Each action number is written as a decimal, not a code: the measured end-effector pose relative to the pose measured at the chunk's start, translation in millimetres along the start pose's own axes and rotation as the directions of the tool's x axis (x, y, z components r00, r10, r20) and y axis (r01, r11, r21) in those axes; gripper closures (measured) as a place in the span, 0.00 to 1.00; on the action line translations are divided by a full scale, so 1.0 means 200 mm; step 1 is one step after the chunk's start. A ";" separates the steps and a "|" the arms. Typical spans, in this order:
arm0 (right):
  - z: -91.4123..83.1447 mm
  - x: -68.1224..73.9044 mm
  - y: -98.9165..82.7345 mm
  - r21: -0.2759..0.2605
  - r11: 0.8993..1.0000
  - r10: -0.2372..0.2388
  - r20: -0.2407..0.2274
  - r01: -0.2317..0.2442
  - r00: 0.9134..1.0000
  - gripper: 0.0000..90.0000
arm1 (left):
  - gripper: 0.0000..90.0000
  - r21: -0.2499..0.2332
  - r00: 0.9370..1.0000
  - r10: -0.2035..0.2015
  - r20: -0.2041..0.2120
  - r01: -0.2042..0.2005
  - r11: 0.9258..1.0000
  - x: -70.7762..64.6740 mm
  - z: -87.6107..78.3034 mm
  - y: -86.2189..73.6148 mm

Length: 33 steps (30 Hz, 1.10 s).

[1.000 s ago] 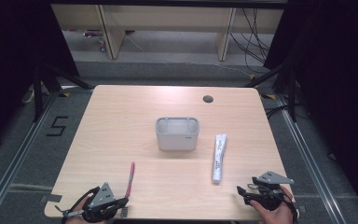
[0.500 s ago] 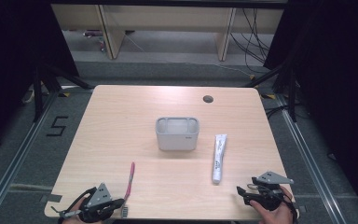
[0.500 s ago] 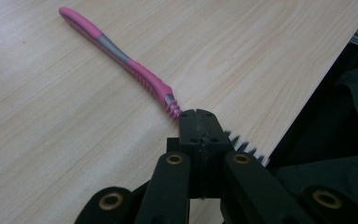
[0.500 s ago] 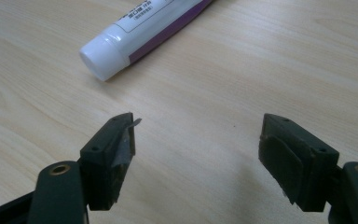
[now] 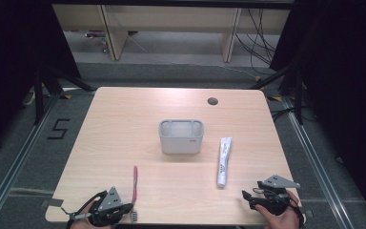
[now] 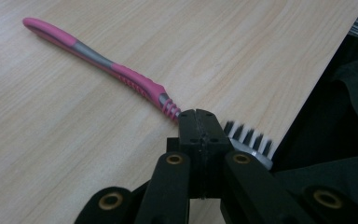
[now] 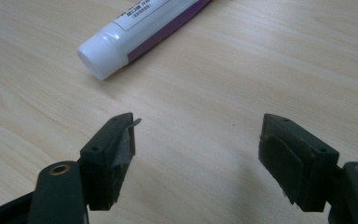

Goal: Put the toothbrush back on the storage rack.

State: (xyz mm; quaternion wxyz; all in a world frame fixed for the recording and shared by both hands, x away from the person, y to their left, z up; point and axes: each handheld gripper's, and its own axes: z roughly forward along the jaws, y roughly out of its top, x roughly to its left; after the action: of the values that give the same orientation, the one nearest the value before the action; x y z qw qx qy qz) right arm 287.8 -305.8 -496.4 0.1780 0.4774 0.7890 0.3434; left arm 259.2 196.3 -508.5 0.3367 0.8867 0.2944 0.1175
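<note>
Your left claw is clenched on the pink toothbrush, pinching its neck just behind the bristles; head sits right at the bench's near edge, handle lies flat on the wood, pointing away from you. Your right claw is released, jaws wide w/ bare bench between them, nothing gripped. Toothpaste tube lies just ahead of it, white cap toward the claw, not touching. Grey holder stands upright mid-bench, well apart from both claws; from the high view its compartments look empty, though the depth is hard to see. Toothpaste tube lies just right of the holder.
</note>
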 end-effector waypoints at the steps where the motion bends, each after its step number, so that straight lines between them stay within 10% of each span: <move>1: 0.00 0.00 0.00 0.000 1.000 0.000 0.000 0.000 1.000 0.31 | 0.99 0.000 1.000 0.000 0.000 0.000 1.000 0.00 0.00 0.00; 33: 0.01 0.00 0.00 0.016 1.000 0.002 -0.026 -0.002 1.000 0.31 | 0.99 0.004 0.994 0.106 -0.002 -0.106 0.994 -0.04 0.20 0.22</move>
State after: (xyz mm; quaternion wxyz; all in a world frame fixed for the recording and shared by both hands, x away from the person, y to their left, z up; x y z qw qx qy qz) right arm 288.8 -305.1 -498.0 0.1634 0.4751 0.7935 0.3435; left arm 288.5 143.6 -508.2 0.3277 0.9016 0.2476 0.1357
